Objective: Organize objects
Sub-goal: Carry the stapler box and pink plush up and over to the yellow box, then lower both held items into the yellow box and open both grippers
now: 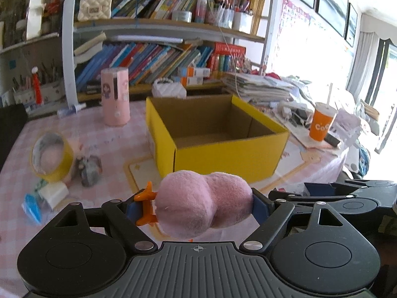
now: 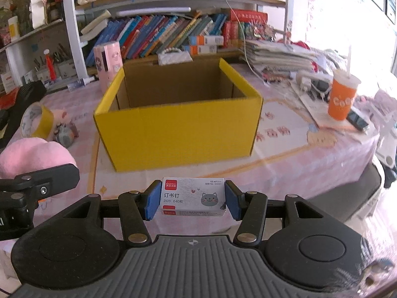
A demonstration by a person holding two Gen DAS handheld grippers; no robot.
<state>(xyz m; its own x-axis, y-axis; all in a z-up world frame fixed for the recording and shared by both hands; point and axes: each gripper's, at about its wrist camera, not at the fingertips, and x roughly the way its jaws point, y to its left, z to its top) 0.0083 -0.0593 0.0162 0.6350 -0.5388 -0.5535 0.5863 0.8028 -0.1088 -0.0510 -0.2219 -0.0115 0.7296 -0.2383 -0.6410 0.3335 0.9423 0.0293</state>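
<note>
Plush toy [image 1: 202, 202] and staple box [image 2: 193, 197] gripped near yellow box [image 2: 178, 134].

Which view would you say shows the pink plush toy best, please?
The left wrist view: the plush toy sits centred, clamped in the left gripper. The right wrist view catches only part of it at the left edge.
</note>
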